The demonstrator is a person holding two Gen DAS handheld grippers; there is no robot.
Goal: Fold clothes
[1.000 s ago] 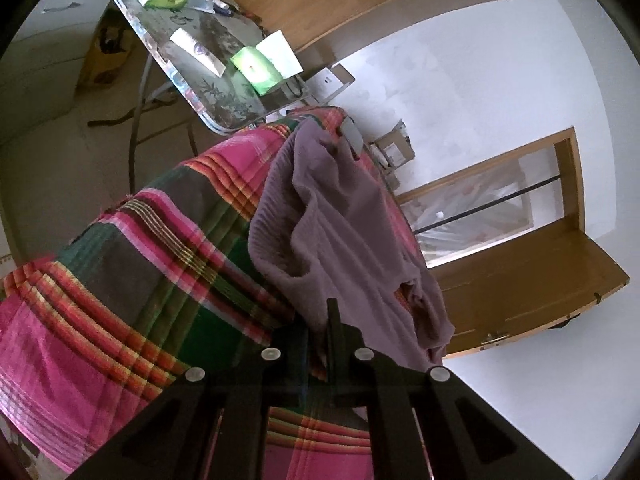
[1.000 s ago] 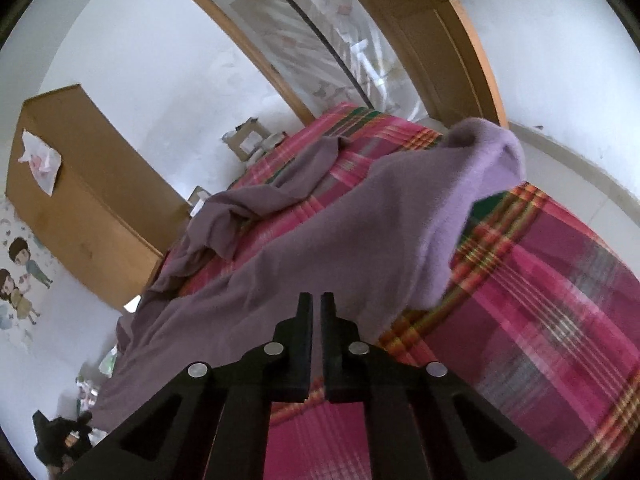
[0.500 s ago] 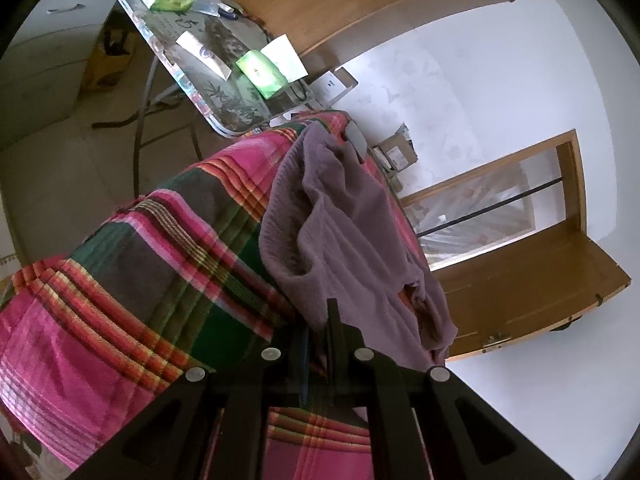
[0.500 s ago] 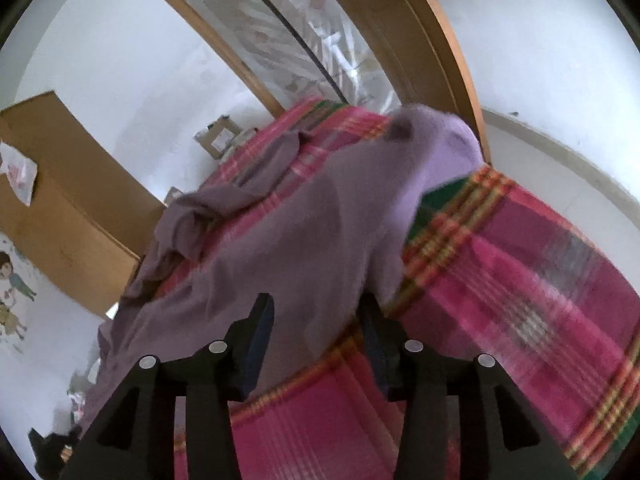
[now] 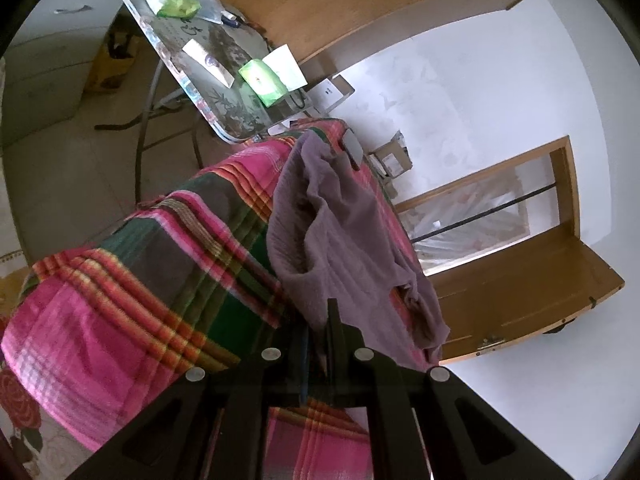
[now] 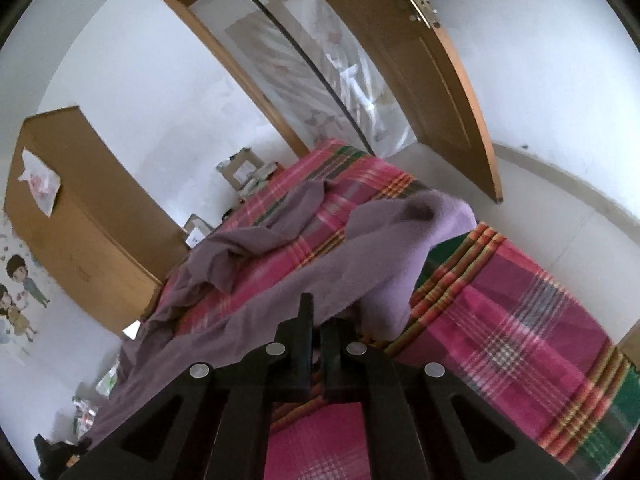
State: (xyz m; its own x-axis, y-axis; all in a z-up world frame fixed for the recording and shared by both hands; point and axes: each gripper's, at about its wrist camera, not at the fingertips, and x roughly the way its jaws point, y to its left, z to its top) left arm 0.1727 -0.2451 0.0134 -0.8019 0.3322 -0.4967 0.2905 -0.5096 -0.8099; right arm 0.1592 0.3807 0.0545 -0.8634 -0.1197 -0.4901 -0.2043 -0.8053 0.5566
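The left gripper (image 5: 318, 320) has its jaws drawn almost together, and the near hem of the purple garment (image 5: 352, 232) runs down into the thin gap between them, so it is pinching that edge of the cloth. The right gripper (image 6: 314, 320) likewise has its jaws brought together; the lower edge of the same purple garment (image 6: 320, 272) drapes over the fingertips and a fold of it sits in the slit between them, pinched there.

Taking the bed as the landmark, the garment lies across the plaid blanket (image 5: 160, 280) that covers it. In the left wrist view the cloth stretches from the gripper away along the blanket's far side toward the bed's far corner, with rumpled folds and a rounded bulge at its near right. In the right wrist view a broad flat panel of it runs diagonally over the blanket (image 6: 500, 320), a lighter lilac hump rises at the bed's edge nearest the door, and a crumpled sleeve trails toward the far end of the bed.

Beyond the bed's far corner stands a glass-topped table (image 5: 208, 92) carrying green packets (image 5: 264, 80). A wooden wardrobe (image 6: 80, 216) stands against the wall past the bed, and an open wooden door (image 6: 432, 72) stands beside a doorway hung with clear plastic sheeting.
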